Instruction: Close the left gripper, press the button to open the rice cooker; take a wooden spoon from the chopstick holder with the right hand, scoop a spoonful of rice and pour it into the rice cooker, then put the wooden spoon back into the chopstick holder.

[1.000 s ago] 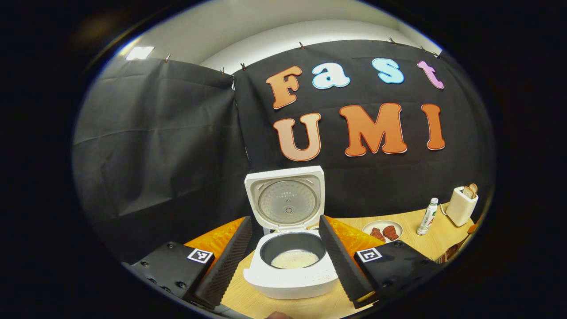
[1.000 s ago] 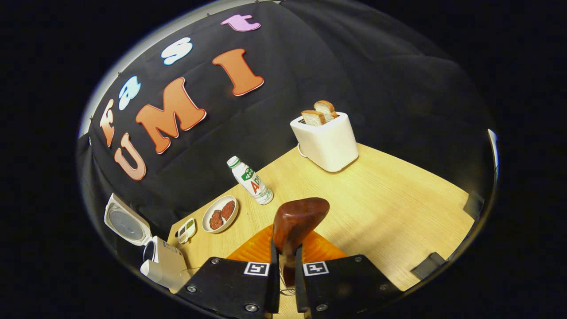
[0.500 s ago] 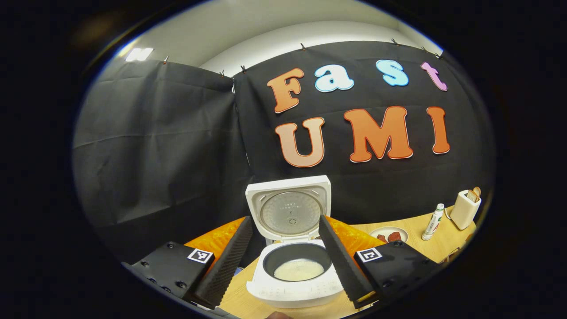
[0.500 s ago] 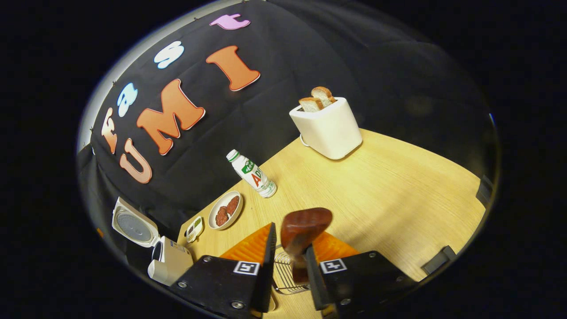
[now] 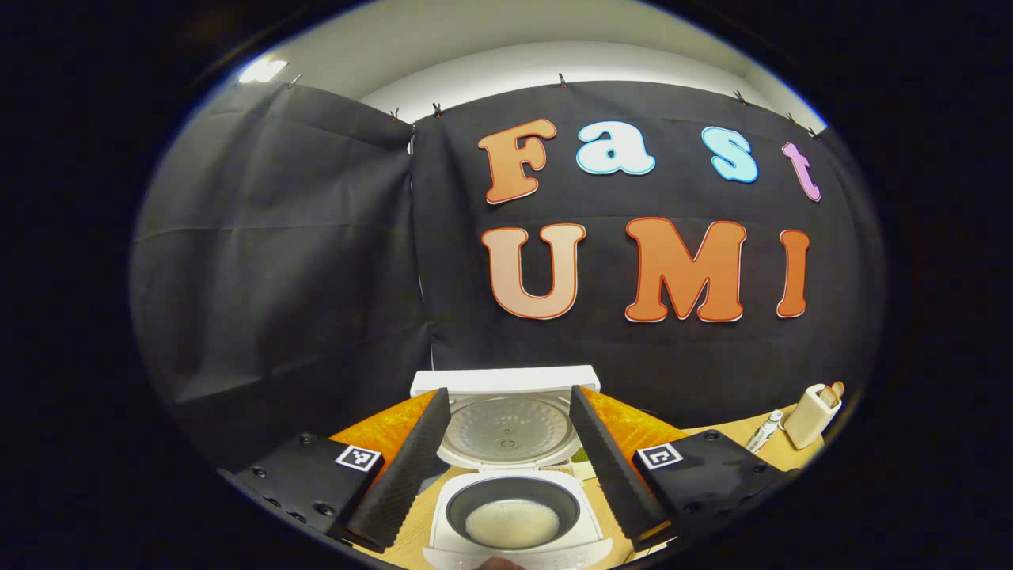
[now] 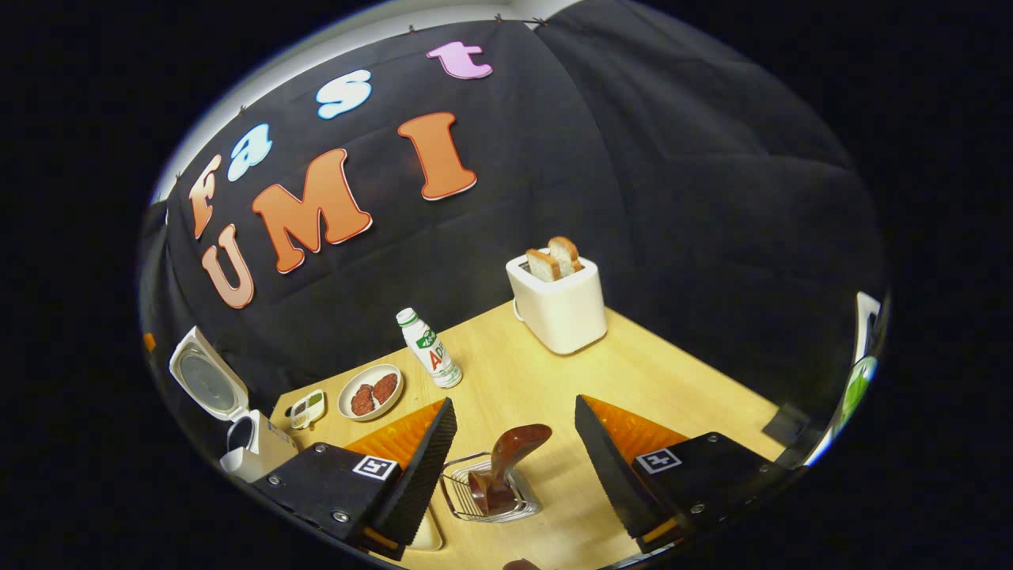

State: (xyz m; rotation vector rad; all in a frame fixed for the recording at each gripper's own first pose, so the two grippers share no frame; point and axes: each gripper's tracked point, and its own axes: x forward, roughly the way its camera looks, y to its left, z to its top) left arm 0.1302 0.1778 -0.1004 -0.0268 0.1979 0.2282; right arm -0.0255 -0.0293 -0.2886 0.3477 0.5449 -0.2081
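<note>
The white rice cooker (image 5: 514, 518) stands with its lid (image 5: 506, 423) up, and white rice (image 5: 511, 523) lies in its dark pot. My left gripper (image 5: 506, 467) hangs open above and in front of the cooker, holding nothing. In the right gripper view the dark wooden spoon (image 6: 506, 467) stands bowl-up in the wire chopstick holder (image 6: 489, 497) on the table. My right gripper (image 6: 514, 463) is open, its fingers spread well apart on either side of the spoon and clear of it. The rice cooker (image 6: 253, 447) also sits at the far left of that view.
On the wooden table (image 6: 673, 388) stand a white toaster (image 6: 558, 305) with bread slices, a small bottle (image 6: 429, 350), a plate of brown food (image 6: 370, 392) and a small dish (image 6: 307, 408). A pale dish (image 6: 427, 537) lies beside the holder.
My right gripper has opened, let go of the spoon, and pulled back and up; the spoon stays in the holder. My left gripper has drawn back from the cooker, still open.
</note>
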